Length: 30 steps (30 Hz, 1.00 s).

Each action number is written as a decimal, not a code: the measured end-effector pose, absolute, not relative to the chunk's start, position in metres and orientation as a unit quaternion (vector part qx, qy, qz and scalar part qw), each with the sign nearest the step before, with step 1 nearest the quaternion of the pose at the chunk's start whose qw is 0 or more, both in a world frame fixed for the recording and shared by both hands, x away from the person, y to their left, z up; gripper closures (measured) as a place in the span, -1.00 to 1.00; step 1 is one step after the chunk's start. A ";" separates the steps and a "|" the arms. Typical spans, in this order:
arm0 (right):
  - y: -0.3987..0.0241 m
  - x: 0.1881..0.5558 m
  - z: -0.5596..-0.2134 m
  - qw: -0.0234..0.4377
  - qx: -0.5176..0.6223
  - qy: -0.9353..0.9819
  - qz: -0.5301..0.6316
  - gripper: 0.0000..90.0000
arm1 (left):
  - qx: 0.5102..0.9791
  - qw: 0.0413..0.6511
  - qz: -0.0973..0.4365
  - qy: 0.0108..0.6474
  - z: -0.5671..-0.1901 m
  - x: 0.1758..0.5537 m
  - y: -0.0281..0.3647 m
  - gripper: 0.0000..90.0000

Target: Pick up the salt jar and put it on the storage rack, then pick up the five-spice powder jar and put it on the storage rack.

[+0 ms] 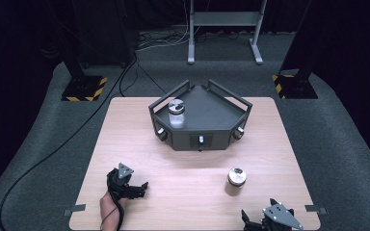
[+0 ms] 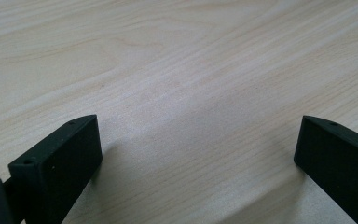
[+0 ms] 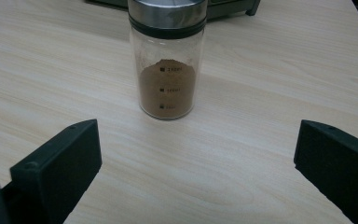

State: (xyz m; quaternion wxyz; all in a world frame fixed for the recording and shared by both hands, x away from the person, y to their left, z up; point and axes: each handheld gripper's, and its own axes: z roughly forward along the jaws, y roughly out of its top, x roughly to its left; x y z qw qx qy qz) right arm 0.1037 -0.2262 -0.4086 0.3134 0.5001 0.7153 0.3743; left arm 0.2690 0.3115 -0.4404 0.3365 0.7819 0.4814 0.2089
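A jar of brown powder (image 3: 167,60) stands upright near the table's (image 1: 125,144) front right corner, just ahead of the right gripper (image 3: 198,154), whose jaws are spread wide with nothing between them. The left gripper (image 2: 198,149), near the front left corner, also has its jaws apart over bare wood.

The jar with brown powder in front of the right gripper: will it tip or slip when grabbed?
The jar looks like smooth glass, so probably slippery and breakable. It stands tall and narrow, so a high push may tip it. Partly filled, it is likely light.

dark rack (image 1: 212,115), white-filled jar (image 1: 176,114), table (image 1: 125,144)
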 end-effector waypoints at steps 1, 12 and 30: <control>-0.225 0.104 -0.407 0.312 0.500 0.716 0.374 -1.00 | 0.783 0.336 0.209 0.480 -0.440 0.269 0.312 -0.98; -0.221 0.103 -0.403 0.318 0.493 0.718 0.374 -1.00 | 0.782 0.336 0.209 0.481 -0.440 0.268 0.312 -0.98; -0.217 0.103 -0.400 0.321 0.489 0.721 0.371 -1.00 | 0.783 0.336 0.209 0.481 -0.440 0.268 0.312 -0.98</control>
